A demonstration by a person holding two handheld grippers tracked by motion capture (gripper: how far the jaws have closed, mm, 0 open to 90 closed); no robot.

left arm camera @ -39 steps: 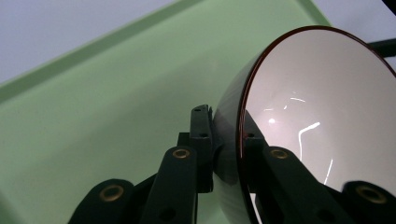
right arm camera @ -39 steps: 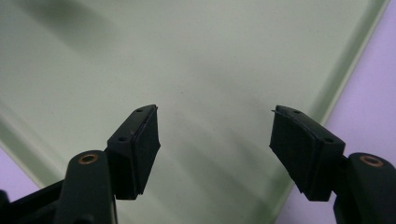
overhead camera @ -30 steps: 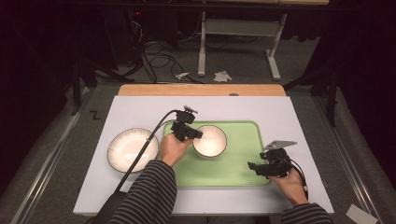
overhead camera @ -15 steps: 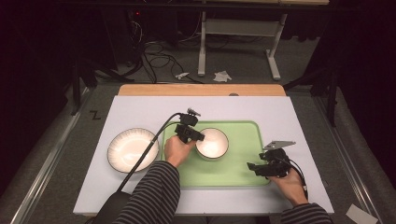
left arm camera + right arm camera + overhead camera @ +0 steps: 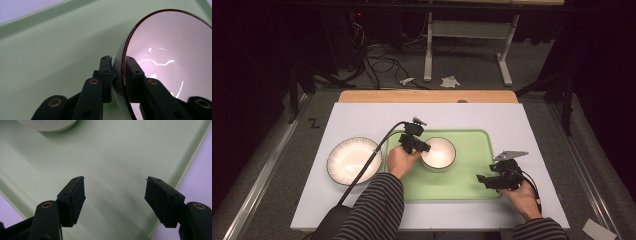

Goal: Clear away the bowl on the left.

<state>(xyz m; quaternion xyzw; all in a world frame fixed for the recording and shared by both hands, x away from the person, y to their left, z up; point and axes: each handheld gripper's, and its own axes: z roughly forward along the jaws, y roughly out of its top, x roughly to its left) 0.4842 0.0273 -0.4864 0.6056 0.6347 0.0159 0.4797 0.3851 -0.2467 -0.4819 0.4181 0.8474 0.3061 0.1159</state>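
Observation:
A white bowl with a dark rim (image 5: pixel 439 152) stands on the left half of the pale green tray (image 5: pixel 472 180). My left gripper (image 5: pixel 422 147) holds the bowl's left rim. In the left gripper view, one pad lies on the outer wall and one on the inside of the bowl (image 5: pixel 170 50), with the left gripper (image 5: pixel 117 60) just above the tray (image 5: pixel 62 37). Its jaws have just been opening slightly, and the rim is still between them. My right gripper (image 5: pixel 482 179) rests at the tray's near right corner. In the right gripper view the right gripper (image 5: pixel 115 180) is open over bare tray (image 5: pixel 112 152), with nothing between its jaws.
A white ribbed plate (image 5: pixel 353 160) lies on the white table (image 5: pixel 362 120) left of the tray. The base of the bowl (image 5: pixel 47 125) shows at the top of the right gripper view. A wooden strip (image 5: pixel 427 96) runs along the table's far edge, with cables on the floor beyond.
The left gripper and the bowl have shifted slightly toward the near side and settled on the tray. The right gripper has not moved.

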